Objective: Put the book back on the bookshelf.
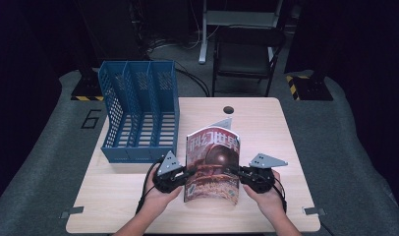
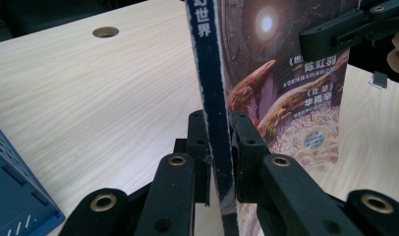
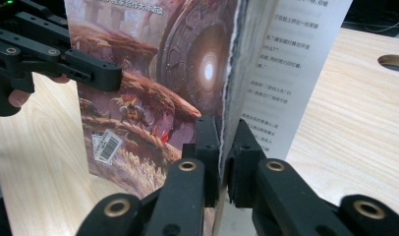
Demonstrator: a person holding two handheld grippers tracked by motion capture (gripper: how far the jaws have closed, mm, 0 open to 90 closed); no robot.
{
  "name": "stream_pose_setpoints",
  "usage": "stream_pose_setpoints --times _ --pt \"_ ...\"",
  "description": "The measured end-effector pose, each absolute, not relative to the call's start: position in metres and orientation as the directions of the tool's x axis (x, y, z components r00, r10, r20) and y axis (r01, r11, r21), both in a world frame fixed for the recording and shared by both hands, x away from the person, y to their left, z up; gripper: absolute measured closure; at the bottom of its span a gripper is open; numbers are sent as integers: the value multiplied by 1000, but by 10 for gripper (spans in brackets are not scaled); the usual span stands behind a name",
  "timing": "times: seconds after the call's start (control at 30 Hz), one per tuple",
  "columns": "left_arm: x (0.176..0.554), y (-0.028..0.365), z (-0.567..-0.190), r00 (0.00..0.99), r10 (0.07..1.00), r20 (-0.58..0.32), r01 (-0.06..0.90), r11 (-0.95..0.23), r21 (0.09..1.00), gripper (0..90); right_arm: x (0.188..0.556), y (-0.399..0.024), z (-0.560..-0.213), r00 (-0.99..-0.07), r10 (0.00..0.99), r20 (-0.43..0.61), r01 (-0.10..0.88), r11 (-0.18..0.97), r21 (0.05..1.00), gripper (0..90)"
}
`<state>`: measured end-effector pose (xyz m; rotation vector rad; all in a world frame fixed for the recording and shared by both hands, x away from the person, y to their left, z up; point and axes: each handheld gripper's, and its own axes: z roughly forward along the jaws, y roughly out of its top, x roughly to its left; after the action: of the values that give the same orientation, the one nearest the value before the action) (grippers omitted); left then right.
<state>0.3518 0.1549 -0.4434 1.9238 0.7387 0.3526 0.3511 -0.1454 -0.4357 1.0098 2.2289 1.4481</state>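
Magazine (image 1: 212,164) stands upright on the worktop (image 1: 124,196), near the blue file rack (image 1: 138,118). It looks light, thin and floppy, its glossy cover likely slippery. Left gripper (image 2: 218,162) has its jaws clamped on the spine; right gripper (image 3: 225,162) pinches the page edge. Gripping both edges low should limit sagging.
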Motion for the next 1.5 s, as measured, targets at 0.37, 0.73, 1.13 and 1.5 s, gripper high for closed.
stream_pose_setpoints --times 0.37,0.73,1.13,1.5 --pt "344 155 -444 781 621 -63 324 -318 891 821 353 -152 -446 -732 645 221 496 281 822 719" --pt "346 157 -440 786 611 -97 337 -291 895 825 357 -152 -445 -739 633 231 513 306 802 861" --pt "349 157 -432 779 625 -46 288 -292 912 826 357 -138 -439 -698 711 83 409 301 861 863" --pt "348 161 -441 772 635 -38 292 -301 908 820 354 -129 -443 -696 718 30 375 327 868 863"
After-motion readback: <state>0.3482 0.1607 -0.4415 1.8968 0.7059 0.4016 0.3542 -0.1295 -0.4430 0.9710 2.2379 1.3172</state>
